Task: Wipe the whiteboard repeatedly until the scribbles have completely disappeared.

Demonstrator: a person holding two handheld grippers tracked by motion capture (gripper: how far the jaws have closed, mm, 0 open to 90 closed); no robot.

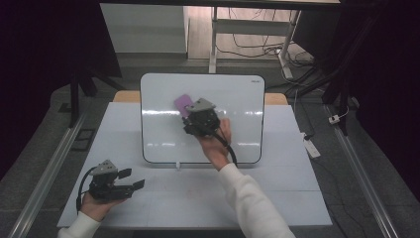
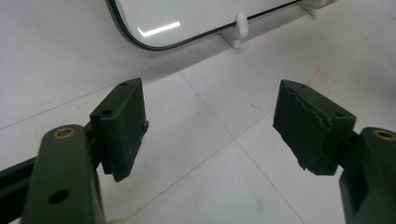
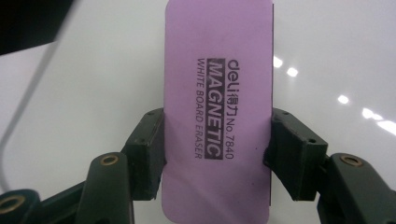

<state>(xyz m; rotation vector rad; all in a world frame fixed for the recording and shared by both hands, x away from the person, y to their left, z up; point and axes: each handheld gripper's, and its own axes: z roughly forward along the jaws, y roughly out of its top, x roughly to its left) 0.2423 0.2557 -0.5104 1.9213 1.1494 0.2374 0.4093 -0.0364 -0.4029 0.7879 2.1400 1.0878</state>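
Right tongs [image 3: 217,154] clamp my eraser [image 3: 217,112] mid-frame on the whiteboard [image 1: 237,99]; left tongs [image 2: 210,126] idle apart; I'd wipe flat with even pressure.

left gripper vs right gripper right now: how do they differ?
The left gripper has its jaws apart with nothing between them; the right gripper is shut on the purple eraser.
The left gripper sits low over the bare table near the person; the right gripper is over the whiteboard.
Both are hand-held, with dark two-jaw fingers.
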